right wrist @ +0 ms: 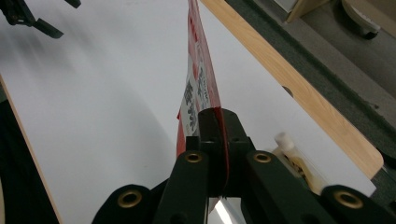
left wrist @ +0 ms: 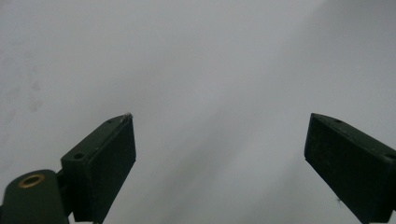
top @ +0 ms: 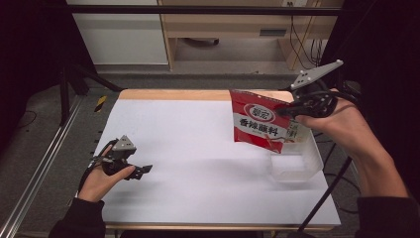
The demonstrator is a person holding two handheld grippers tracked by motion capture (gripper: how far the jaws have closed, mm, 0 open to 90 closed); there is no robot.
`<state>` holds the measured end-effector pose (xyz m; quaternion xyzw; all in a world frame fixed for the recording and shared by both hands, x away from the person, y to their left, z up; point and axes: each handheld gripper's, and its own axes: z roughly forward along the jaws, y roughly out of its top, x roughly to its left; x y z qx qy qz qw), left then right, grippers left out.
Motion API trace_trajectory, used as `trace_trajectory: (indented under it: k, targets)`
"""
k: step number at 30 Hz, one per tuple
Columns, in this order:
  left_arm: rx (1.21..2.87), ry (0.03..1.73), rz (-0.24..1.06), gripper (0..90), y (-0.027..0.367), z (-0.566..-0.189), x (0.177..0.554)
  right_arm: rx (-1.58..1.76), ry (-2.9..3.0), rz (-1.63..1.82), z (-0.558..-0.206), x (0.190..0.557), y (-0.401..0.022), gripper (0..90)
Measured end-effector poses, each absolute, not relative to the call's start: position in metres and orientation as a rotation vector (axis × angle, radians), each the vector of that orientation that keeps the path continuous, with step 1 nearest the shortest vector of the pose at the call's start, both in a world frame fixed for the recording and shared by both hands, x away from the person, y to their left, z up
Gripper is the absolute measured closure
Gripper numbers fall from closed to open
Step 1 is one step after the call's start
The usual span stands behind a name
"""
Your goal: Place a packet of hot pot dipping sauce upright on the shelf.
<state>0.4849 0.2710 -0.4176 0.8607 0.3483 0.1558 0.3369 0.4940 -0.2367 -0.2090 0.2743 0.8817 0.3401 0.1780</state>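
- High view: the right gripper [top: 288,112] holds a red sauce packet [top: 257,127] in the air above a clear plastic tray [top: 307,166] at the table's [top: 198,163] right edge.
- Left gripper view: the left gripper [left wrist: 219,140] has its jaws wide apart over bare table.
- Right gripper view: jaws clamped on the packet's edge.

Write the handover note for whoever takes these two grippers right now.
Right gripper: shut on the red sauce packet, pinching its edge; the packet hangs in the air above the clear plastic bin at the table's right side.
Left gripper: open, holding nothing, low over the white tabletop at the near left.
Also in the bin: something pale with a white cap, partly hidden.
Done: packet gripped and lifted.
Left: probably either lower it into the bin or carry it clear and set it down; I can't tell which.
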Motion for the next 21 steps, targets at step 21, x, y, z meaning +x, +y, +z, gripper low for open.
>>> trace_trajectory:
  k: [21]
  targets:
    - [2.237,0.916,0.403,9.2,0.274,-0.418,0.485,0.988,2.400,0.934,-0.225,0.475,-0.322,90.0]
